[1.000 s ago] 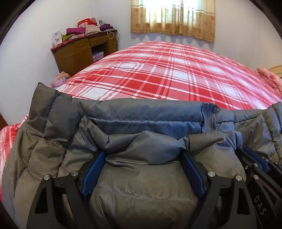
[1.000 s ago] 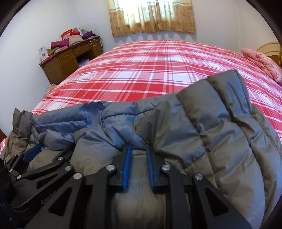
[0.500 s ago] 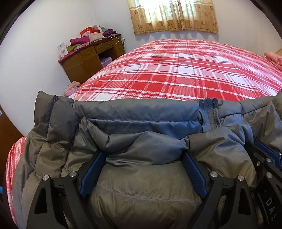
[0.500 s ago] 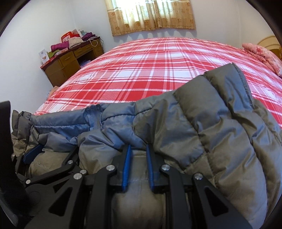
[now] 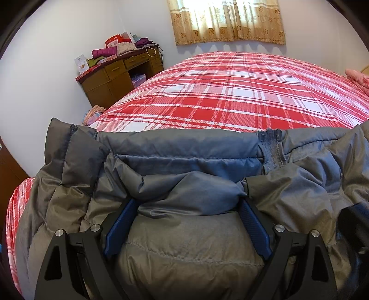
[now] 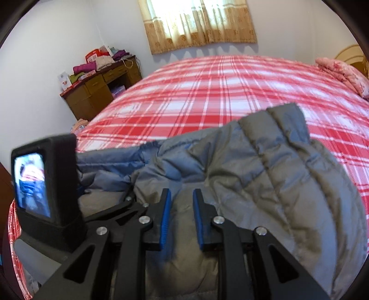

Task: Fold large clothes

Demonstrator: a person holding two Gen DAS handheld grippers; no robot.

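Grey quilted puffer jacket (image 5: 189, 244) bunches at the plaid bed's (image 5: 230, 97) near edge. Left gripper (image 5: 188, 207), jaws wide, straddles a thick fold; right gripper (image 6: 182, 200) pinches it, jaws narrowly apart. Lift both evenly.

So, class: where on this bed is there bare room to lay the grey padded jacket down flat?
The red plaid bedspread lies bare from the grey padded jacket's far edge to the beige curtain wall. Crowded: the pink pillow corner and the cluttered brown wooden desk.
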